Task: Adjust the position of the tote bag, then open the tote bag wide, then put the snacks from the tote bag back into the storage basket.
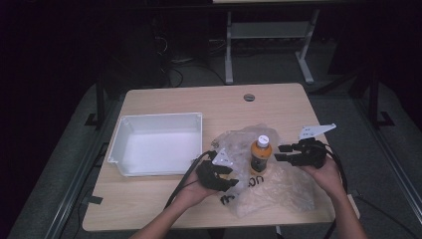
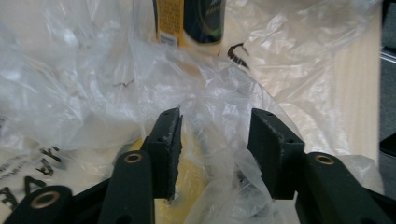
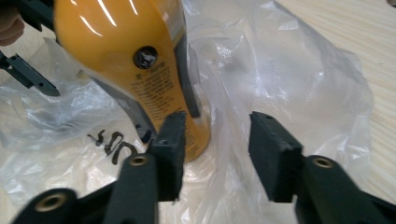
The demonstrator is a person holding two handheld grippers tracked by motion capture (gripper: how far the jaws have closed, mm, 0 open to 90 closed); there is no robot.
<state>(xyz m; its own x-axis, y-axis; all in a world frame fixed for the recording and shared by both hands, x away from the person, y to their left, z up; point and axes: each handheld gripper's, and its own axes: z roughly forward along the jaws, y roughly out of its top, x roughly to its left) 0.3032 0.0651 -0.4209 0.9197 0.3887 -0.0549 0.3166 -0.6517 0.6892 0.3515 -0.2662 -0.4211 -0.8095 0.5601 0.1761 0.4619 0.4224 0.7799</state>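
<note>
Both pairs of jaws stand spread, with nothing pinched between their pads. In the left gripper view, the left gripper (image 2: 215, 140) looks over a crumpled clear plastic bag with black lettering (image 2: 93, 93); a fold of the film rises between the two black jaws, but it is hard to tell whether it touches either pad, and neither presses on it. From the high view the left gripper (image 1: 230, 180) sits at the bag's near-left edge, held in the person's left hand (image 1: 191, 191).

The right gripper (image 3: 215, 140) points at a small orange drink bottle with a white cap and a dark label (image 3: 135, 65), which stands upright on the bag. In the right gripper view the bottle is just beyond the left jaw, off to that side of the gap rather than inside it. Seen from above, the bottle (image 1: 260, 154) stands between the two grippers, the right gripper (image 1: 281, 153) just beside it on the right.

A white rectangular plastic tray (image 1: 124, 134) lies on the light wooden table (image 1: 199, 99), to the left of the bag.
</note>
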